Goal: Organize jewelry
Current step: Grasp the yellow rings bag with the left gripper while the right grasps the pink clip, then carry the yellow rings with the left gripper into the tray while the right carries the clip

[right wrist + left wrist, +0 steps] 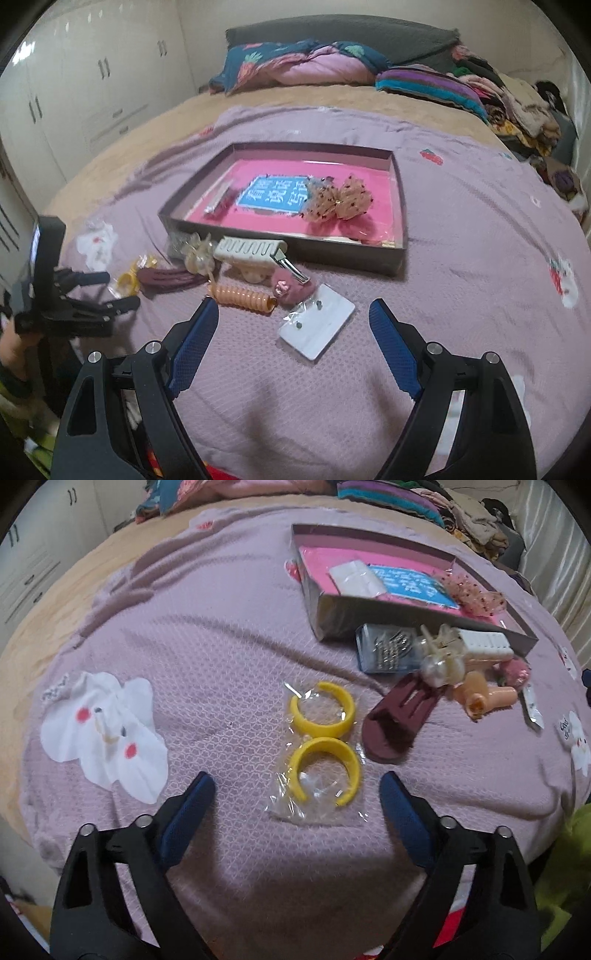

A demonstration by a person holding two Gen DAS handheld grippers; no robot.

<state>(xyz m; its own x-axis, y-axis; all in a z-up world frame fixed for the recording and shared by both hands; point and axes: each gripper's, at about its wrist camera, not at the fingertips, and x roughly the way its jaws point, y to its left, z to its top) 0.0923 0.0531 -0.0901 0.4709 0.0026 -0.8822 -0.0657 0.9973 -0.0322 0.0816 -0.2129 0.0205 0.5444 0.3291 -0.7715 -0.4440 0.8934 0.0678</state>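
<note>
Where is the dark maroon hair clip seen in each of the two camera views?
Left wrist view: the maroon hair clip lies right of centre, beside the yellow hoops.
Right wrist view: it lies at the left, near the left claw.
Shared landmark: the box.

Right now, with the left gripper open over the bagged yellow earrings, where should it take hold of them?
Probably by the nearer yellow hoop, through the clear bag. It lies flat on the lilac blanket, so the left gripper should come down from above, one finger either side of the hoop's band. The loose plastic edge would likely slip or crumple.
</note>
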